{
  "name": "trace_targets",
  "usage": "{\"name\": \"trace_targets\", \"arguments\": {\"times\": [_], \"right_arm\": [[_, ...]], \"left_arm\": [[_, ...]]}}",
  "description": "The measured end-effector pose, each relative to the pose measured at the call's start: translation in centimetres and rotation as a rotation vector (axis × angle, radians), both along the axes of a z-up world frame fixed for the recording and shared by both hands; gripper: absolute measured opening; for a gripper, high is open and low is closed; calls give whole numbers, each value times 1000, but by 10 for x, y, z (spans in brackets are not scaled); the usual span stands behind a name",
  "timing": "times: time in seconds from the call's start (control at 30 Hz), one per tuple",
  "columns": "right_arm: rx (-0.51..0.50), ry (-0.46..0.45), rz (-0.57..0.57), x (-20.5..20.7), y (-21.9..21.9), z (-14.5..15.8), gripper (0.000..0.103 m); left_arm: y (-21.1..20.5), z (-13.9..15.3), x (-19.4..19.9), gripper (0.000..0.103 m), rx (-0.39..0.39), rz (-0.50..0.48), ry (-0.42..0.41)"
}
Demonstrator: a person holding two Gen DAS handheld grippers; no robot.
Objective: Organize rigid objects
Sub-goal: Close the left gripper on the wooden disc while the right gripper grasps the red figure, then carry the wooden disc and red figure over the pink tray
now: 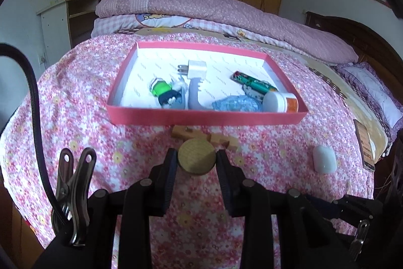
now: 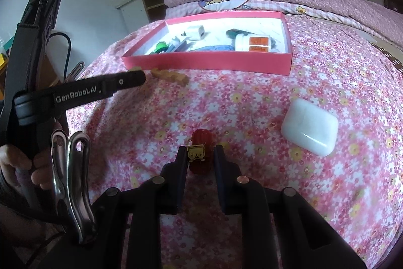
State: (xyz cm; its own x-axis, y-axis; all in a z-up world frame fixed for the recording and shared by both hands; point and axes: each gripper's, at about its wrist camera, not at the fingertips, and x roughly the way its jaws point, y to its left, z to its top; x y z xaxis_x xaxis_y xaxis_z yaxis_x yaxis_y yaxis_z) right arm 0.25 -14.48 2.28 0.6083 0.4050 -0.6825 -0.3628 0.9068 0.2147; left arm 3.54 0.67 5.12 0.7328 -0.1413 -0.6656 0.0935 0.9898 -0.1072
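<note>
Fingers of the left gripper [image 1: 197, 160] press on either side of a round wooden disc [image 1: 196, 157], holding it clear above the flowered bedspread [image 1: 141, 193], the tool angled downward toward the bed. In the right wrist view, that same left tool reaches in from the left as a dark bar, with part of a person's hand [image 2: 22, 168] wrapped round its handle at the picture's edge. The right gripper [image 2: 200, 158] also tilts down at the bedspread, its jaws closed on a small red toy [image 2: 200, 155] with a yellow face, which sits between the fingertips.

Just beyond the disc, a wooden puzzle piece [image 1: 201, 136] lies on the cover, close against the near wall of the pink tray [image 1: 206, 117]. To the right, well apart from both tools, rests a white earbud case [image 2: 309, 126], and farther right at the bed's edge a phone [image 1: 364, 145].

Inside the tray lie a green and black toy [image 1: 165, 92], a grey plastic piece [image 1: 194, 95], a white charger plug [image 1: 196, 69], a green battery pack [image 1: 253, 82], a blue crinkled bundle [image 1: 236, 103] and a white jar with an orange label [image 1: 279, 101]. Behind the tray, folded quilts [image 1: 201, 11] are stacked across the bed.
</note>
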Motion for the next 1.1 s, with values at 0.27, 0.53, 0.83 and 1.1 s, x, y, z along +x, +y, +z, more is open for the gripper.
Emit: {"name": "trace_targets", "arguments": {"times": [0.27,0.53,0.83,1.1], "right_arm": [[15,-5,-2,-1,-3,1,22],[43,3,-19,4,-11,4,22],[68,13,-35,5,-19,8,22],[100,3,-56,19,-37,30,22]], "left_arm": [[9,16,10,33,0,16,-28],[12,23,23,33,6,16,-31],[16,28,59,33,16,33,-23],[11,29,76,33,32,13,-29]]}}
